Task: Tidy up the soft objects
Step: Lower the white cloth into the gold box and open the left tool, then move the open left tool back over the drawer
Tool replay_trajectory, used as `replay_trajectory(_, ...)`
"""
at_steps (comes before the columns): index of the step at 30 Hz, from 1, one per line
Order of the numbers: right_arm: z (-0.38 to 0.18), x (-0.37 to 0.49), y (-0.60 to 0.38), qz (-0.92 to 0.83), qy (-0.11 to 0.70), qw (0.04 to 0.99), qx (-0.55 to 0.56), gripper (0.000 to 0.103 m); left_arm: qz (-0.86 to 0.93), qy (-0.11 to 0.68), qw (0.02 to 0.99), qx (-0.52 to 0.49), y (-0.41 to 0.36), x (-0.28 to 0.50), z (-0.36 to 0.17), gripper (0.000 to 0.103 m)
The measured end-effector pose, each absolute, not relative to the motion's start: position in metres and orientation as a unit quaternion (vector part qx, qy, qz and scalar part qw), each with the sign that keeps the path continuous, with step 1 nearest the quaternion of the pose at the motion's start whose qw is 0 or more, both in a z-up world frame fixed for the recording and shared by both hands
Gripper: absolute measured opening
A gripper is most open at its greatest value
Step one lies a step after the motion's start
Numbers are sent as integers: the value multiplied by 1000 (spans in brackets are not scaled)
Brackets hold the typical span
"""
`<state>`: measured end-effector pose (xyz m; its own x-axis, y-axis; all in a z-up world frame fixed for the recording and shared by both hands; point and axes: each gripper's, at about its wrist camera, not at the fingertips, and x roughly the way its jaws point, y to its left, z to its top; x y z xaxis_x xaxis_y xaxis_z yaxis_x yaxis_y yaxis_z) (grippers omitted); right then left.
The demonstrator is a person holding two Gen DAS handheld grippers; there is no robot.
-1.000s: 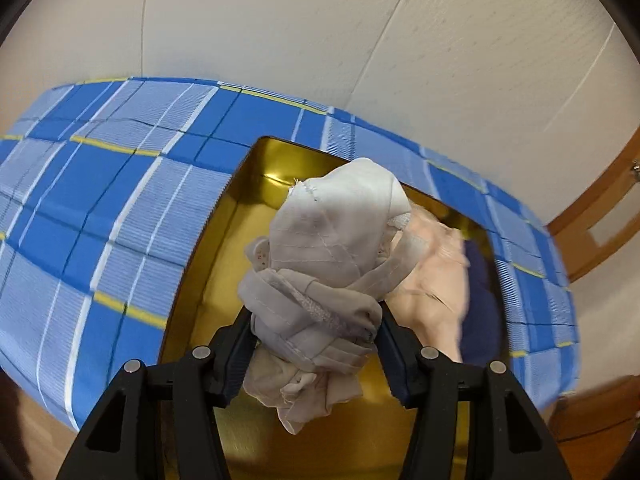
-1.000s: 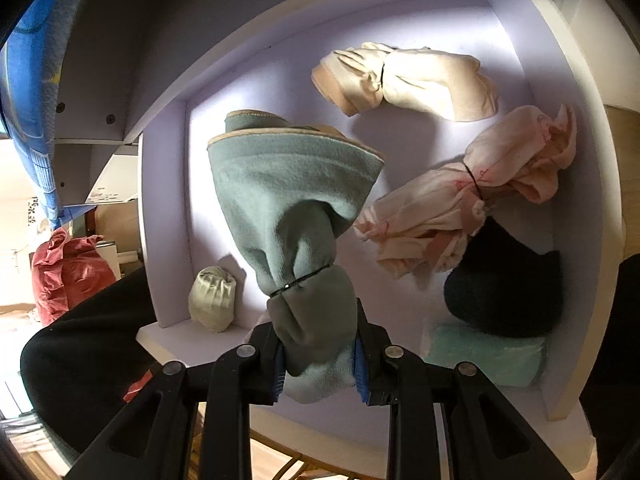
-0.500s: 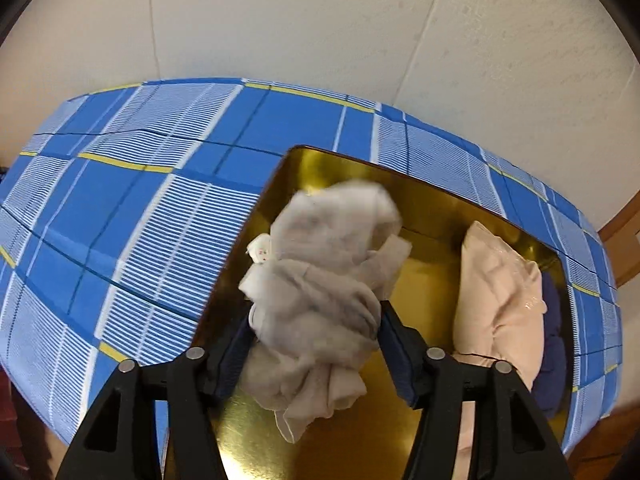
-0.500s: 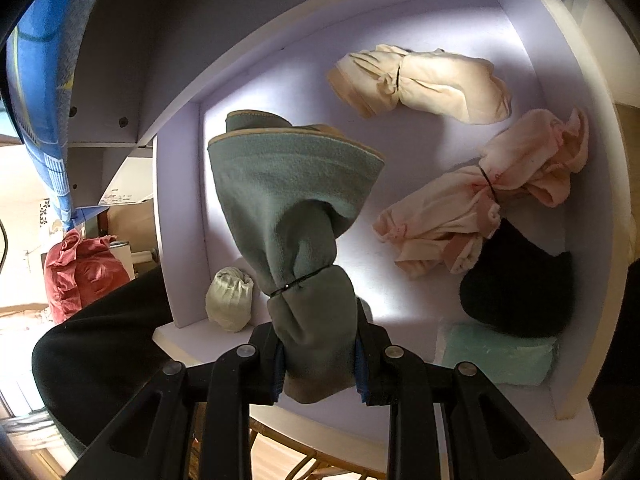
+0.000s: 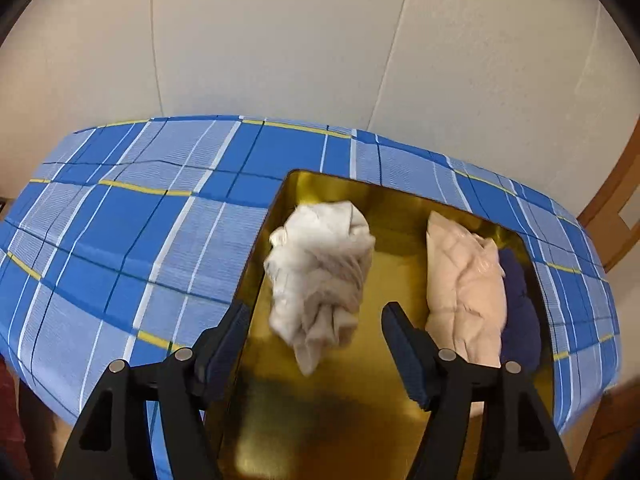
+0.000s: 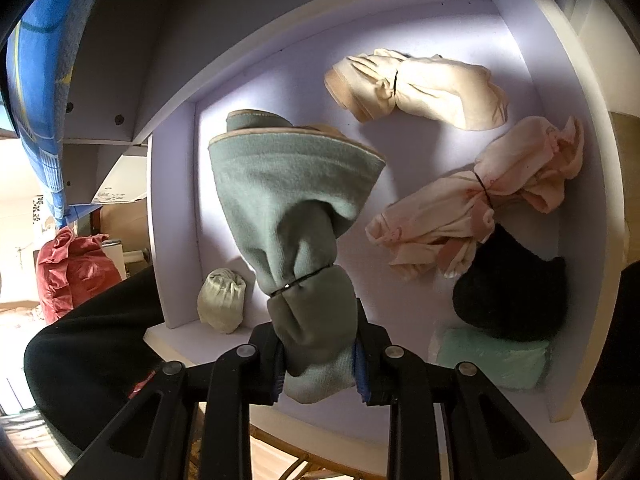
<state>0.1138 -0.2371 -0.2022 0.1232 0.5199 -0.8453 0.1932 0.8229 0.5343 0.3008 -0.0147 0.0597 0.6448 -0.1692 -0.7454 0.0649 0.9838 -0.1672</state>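
Bundles of cloth fill both views. In the left wrist view a gold tray (image 5: 400,208) sits on a table covered by a blue checked cloth (image 5: 120,232), and three soft things lie in it: one white bundle (image 5: 320,264) near the tray's left wall, one cream bundle (image 5: 464,288) toward the right, and one dark blue cloth (image 5: 520,312) pressed against the cream bundle's far side. The left gripper (image 5: 312,344) has its jaws opening; they stand apart on either side of the white bundle's near end, and the pads do not press on it. The white bundle is blurred.

In the right wrist view the right gripper (image 6: 320,356) is pinching one grey-green bundle (image 6: 292,208), tied with a thin dark band, by its lower end, above a pale lilac drawer (image 6: 176,208). Five more soft things lie in the drawer: one beige bundle (image 6: 420,88) at the back, one pink bundle (image 6: 480,200) with a dark band to the right, one black cloth (image 6: 516,296) touching the pink bundle's near end, one mint folded cloth (image 6: 492,360) partly under the black one, and one small pale green roll (image 6: 222,300) in the near left corner. A dark sleeve (image 6: 92,348) and a red heap (image 6: 72,268) show at the left.
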Motion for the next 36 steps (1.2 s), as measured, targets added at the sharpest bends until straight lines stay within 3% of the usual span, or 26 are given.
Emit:
replay_trajectory(22, -202, 112, -238, 101, 650, 709, 253, 27, -108, 375, 921, 11, -7, 160, 62, 70)
replay_trajectory(29, -201, 110, -236, 100, 649, 711, 250, 27, -104, 363, 922, 82, -17, 118, 51, 70)
replay_trajectory(36, -201, 108, -238, 99, 645, 713, 257, 27, -95, 382, 916, 76, -12, 104, 29, 70)
